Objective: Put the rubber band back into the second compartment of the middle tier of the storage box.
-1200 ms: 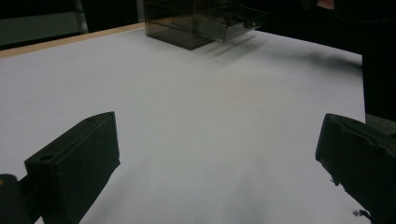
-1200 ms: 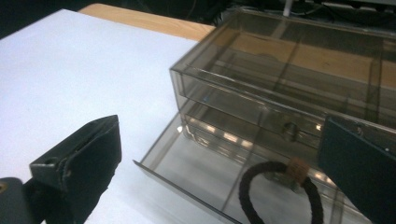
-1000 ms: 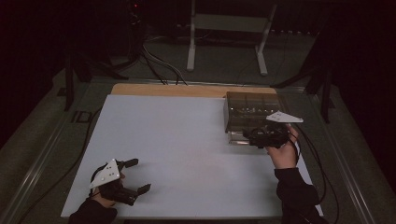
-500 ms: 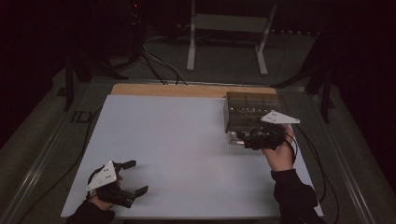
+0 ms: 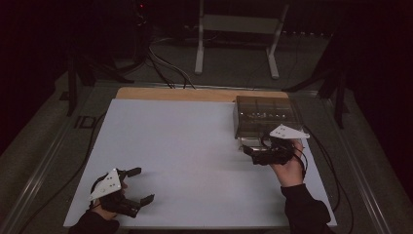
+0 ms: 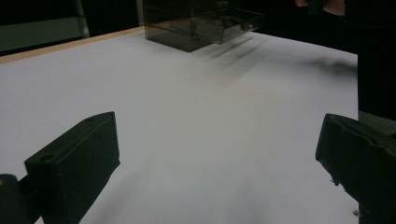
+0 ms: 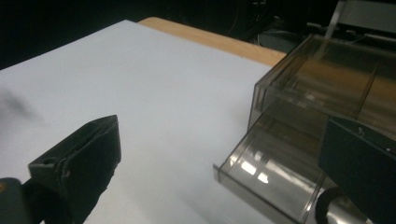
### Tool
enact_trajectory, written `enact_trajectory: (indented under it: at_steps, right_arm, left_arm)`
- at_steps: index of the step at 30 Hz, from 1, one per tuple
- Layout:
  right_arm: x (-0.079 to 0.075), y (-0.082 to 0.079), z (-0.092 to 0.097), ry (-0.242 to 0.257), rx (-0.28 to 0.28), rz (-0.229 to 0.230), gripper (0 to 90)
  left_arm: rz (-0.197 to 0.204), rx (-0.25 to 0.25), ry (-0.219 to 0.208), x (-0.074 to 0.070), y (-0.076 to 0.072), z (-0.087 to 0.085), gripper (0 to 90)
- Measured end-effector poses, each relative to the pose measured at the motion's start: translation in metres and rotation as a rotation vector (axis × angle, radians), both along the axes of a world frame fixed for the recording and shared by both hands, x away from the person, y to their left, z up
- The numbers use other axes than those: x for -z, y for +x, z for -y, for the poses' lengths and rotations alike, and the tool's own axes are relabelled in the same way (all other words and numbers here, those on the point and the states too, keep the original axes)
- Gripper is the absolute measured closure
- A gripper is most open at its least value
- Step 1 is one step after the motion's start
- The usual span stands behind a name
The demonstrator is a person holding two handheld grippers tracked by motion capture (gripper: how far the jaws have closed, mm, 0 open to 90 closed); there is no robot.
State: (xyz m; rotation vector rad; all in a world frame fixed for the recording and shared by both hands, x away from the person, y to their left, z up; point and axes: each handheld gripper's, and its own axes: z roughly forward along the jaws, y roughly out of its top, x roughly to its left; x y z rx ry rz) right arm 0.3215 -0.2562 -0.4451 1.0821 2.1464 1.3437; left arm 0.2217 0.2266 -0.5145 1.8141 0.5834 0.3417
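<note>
High view: a white sheet (image 5: 195, 156) covers the table; a smoky transparent drawer box (image 5: 265, 116) stands at the upper right of the sheet, with bare wood (image 5: 195, 94) showing along the far edge. The left gripper (image 5: 139, 185) lies at the lower left of the frame, jaws spread wide and empty. The right gripper (image 5: 249, 150), held in a hand (image 5: 288, 168), sits just below the box at centre right.

Right gripper view: a clear drawer (image 7: 275, 177), indistinct from above, projects from the box's lower front toward the bottom of the frame, its long axis parallel to the box front. The jaws are spread, one over the white sheet, the other over the drawer; contact cannot be told.

Left gripper view: the box (image 6: 201, 23) appears top centre, drawer pointing right.

No legible writing on the box.
</note>
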Motion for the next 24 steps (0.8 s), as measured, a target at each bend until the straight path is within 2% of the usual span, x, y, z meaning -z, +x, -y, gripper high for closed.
enact_trajectory:
  at_steps: [7,12,18,24]
  right_arm:
    - [0.014,-0.005,0.003,-0.009,0.004,-0.008,0.0]
    - [0.024,-0.011,0.009,0.007,-0.010,-0.007,0.0]
    - [0.035,-0.021,0.014,0.003,-0.025,0.008,0.0]
    - [0.047,-0.030,0.021,0.008,-0.024,0.000,0.0]
  left_arm:
    - [0.000,0.000,-0.004,0.000,-0.001,-0.001,0.3]
    - [0.001,-0.001,-0.002,0.000,-0.001,-0.001,0.3]
    - [-0.003,-0.002,-0.002,0.000,-0.001,-0.001,0.4]
    - [-0.004,0.000,-0.002,0.001,-0.001,-0.001,0.4]
